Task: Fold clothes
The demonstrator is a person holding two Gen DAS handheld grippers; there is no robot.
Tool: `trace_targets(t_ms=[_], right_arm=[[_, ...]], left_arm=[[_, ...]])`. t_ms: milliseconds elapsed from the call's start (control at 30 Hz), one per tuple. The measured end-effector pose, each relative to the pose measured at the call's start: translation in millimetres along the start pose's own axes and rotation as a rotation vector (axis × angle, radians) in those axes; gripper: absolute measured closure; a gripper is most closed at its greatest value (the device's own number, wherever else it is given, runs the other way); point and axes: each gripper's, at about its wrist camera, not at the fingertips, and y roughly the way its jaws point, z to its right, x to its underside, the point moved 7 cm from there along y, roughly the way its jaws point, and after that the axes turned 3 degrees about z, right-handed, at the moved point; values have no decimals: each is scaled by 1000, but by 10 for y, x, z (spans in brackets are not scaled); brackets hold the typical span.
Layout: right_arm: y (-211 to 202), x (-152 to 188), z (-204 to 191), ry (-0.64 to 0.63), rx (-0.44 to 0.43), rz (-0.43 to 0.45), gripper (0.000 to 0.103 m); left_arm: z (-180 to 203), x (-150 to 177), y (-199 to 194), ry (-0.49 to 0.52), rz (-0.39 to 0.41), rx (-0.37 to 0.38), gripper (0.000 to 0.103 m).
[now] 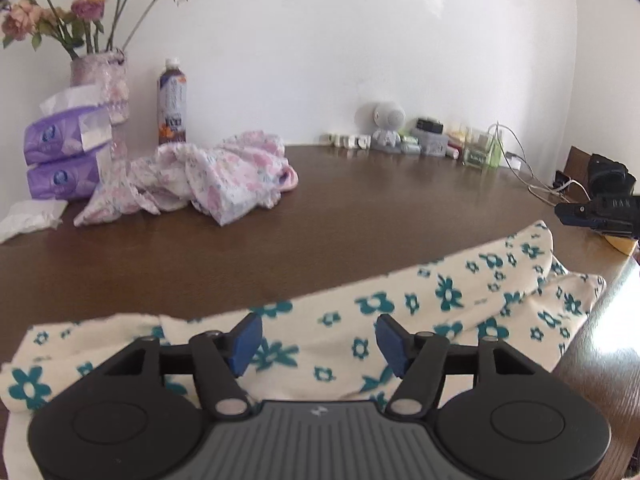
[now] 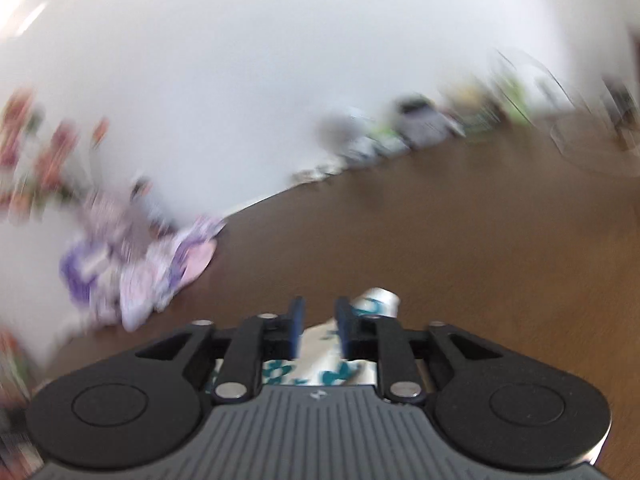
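Observation:
A cream garment with teal flowers (image 1: 400, 320) lies stretched along the near edge of the brown table (image 1: 320, 220). My left gripper (image 1: 318, 338) hovers just over its middle, open, with nothing between its blue pads (image 1: 246, 340). In the left wrist view my right gripper (image 1: 592, 212) is at the garment's far right end. In its own view, my right gripper (image 2: 319, 322) has its jaws close together with a bunch of the same cream cloth (image 2: 320, 348) between them. A fold (image 2: 378, 300) sticks out beside the right finger. That cloth looks sharp while the background is smeared.
A crumpled pink floral garment (image 1: 200, 176) lies at the back left, beside purple tissue packs (image 1: 64, 160), a vase of flowers (image 1: 104, 76) and a bottle (image 1: 172, 104). Small items and cables (image 1: 440, 140) line the back wall. The table's right edge (image 1: 616, 300) is close.

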Motion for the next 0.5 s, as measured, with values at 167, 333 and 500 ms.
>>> trace_targets(t_ms=[167,333,500], right_arm=[[318,247,-560,-390,-43,-155,63],[301,427,-341,-346,-38,-235,63],[252,503,-195,-238,-85,-208,63]], left_arm=[[24,-32,42,36,-23,-24,33],[-139,158,112,-1,-92,-50,33],[-182,175,77,-19,-85,-30,33]])
